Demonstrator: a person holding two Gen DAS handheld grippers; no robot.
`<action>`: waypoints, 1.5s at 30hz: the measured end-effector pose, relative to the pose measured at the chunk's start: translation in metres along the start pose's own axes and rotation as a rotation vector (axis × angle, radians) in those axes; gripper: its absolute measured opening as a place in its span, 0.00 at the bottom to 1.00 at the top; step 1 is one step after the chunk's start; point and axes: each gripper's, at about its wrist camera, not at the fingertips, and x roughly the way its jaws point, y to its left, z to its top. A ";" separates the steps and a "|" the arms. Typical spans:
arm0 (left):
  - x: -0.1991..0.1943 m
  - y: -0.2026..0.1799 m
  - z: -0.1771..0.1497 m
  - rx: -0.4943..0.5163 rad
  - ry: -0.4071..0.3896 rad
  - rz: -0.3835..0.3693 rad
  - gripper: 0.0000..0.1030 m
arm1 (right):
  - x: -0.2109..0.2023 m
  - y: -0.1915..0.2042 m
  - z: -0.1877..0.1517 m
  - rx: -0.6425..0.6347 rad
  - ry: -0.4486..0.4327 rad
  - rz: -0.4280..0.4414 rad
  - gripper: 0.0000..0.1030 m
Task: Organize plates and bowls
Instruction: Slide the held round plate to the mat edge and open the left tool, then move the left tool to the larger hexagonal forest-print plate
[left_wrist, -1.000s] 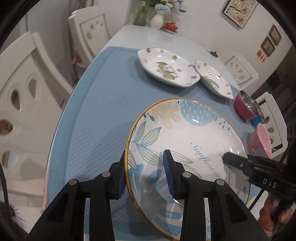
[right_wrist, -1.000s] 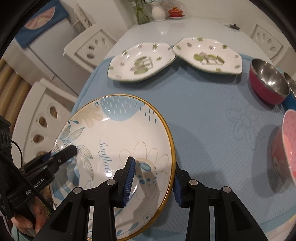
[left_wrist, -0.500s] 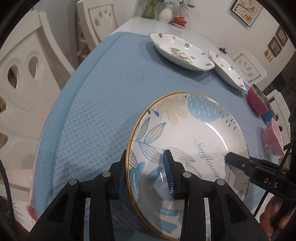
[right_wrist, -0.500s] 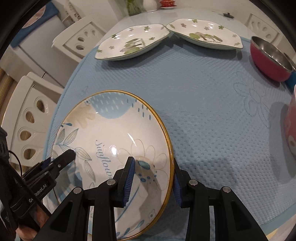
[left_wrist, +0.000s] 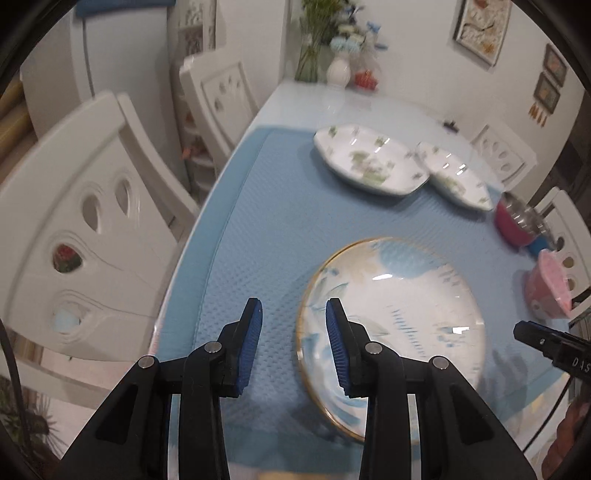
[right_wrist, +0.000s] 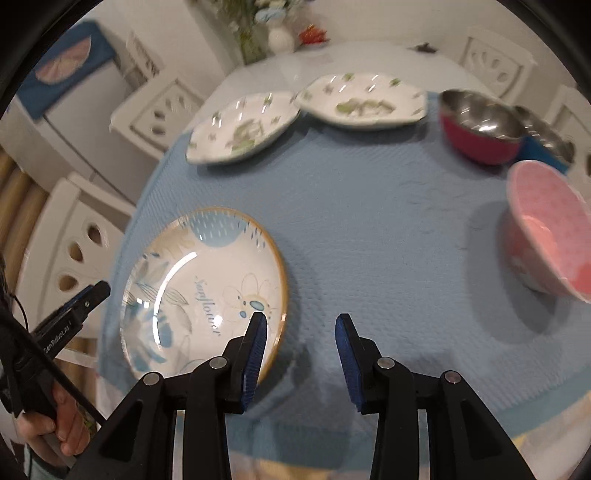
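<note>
The blue mat carries everything. On its near left part lies the sunflower plate, flat and free. Right of it stand the pink bowl and, beyond, two floral dishes. Left gripper and right gripper flank the plate, both parted and empty; blur suggests neither touches its rim.

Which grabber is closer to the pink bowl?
The right gripper. It hangs just off the sunflower plate on the side facing the pink bowl. The left gripper is at the plate's opposite edge, farther away.
</note>
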 end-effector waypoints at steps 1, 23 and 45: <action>-0.009 -0.005 0.001 0.003 -0.017 -0.003 0.32 | -0.011 -0.003 0.000 0.005 -0.021 0.001 0.36; -0.180 -0.191 -0.030 0.364 -0.249 -0.140 0.35 | -0.204 -0.065 -0.079 -0.001 -0.267 -0.054 0.66; -0.215 -0.242 -0.056 0.392 -0.261 -0.044 0.41 | -0.235 -0.121 -0.117 0.082 -0.274 0.036 0.72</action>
